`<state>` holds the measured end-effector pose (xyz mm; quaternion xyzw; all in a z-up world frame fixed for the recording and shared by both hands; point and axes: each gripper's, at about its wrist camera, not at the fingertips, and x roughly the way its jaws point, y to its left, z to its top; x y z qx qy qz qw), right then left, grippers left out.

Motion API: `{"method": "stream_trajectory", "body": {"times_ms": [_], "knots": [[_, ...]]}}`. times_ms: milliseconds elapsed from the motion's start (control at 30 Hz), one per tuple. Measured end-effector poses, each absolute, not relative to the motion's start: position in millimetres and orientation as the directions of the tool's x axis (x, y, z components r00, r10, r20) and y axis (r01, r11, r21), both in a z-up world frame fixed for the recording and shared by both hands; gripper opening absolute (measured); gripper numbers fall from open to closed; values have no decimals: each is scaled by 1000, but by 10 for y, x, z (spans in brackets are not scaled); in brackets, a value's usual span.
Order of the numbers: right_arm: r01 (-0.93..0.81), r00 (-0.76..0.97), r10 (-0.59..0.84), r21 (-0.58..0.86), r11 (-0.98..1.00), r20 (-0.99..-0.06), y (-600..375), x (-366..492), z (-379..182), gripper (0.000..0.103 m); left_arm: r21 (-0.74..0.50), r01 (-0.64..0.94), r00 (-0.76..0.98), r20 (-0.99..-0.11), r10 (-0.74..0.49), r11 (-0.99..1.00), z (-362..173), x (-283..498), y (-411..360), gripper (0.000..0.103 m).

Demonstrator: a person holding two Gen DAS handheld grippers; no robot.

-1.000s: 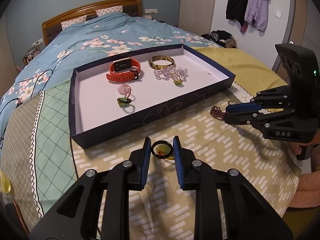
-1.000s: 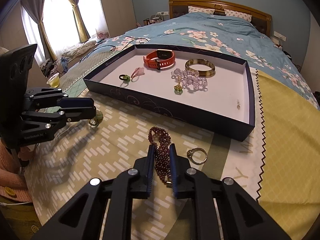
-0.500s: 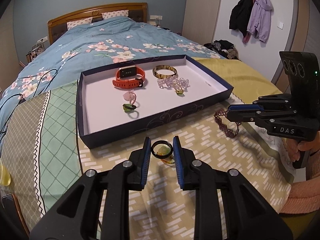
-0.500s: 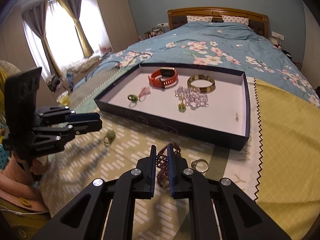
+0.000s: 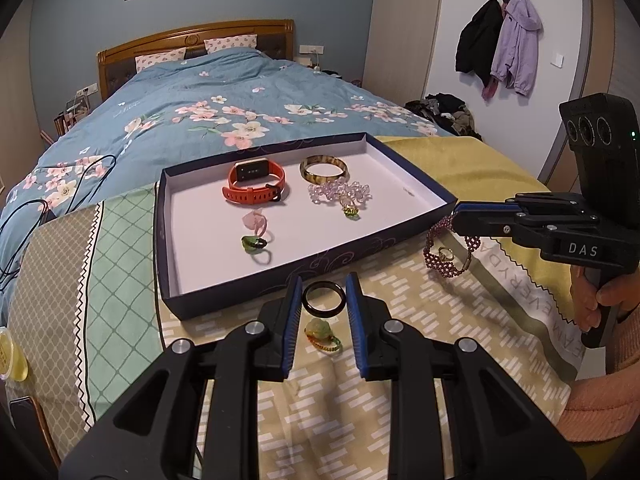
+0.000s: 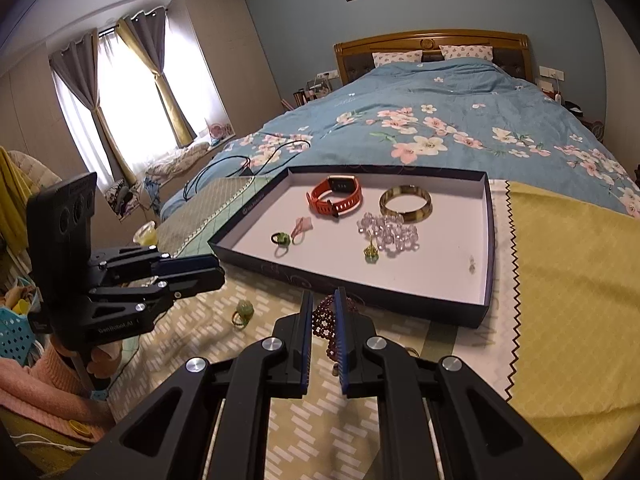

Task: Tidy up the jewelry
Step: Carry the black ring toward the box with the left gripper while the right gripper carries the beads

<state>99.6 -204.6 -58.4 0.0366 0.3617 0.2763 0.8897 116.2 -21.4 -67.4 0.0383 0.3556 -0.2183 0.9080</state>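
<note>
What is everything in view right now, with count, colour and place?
tray: one, dark blue with white floor, on the bed cloths
watch: one, orange, far left in the tray
bangle: one, amber, far right in the tray
crystal beads: one heap, clear, in front of the bangle
small rings: three in the tray, pink, green, yellow-green
black ring: one, between the left tool's fingers
green ring: one, on the cloth below it
gold ring: one, on the cloth
bead bracelet: one, dark red, gripped by the right tool
left tool: shut on the black ring
right tool: shut on the bead bracelet
</note>
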Motion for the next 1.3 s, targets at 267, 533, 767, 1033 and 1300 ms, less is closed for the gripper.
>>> {"method": "stream_trajectory", "body": {"times_ms": [267, 533, 767, 1033, 1300], "knots": [[-465, 597, 526, 273, 842, -605, -2053, 1026, -527, 9, -82, 421, 660, -655, -367, 903, -632, 1182, -243, 23], [-468, 605, 529, 271, 841, -596, -2044, 1051, -491, 9, -78, 417, 672, -644, -365, 905, -590, 1191, -276, 23], [-471, 609, 531, 270, 840, -589, -2033, 1085, -467, 9, -79, 410, 680, -638, -363, 909, -564, 1210, -276, 23], [-473, 613, 534, 271, 838, -583, -2032, 1117, -453, 9, -80, 394, 692, -630, -352, 916, -529, 1241, -266, 23], [-475, 616, 533, 266, 839, -580, -2021, 1133, -430, 9, -79, 380, 702, -624, -343, 922, -500, 1265, -264, 23]]}}
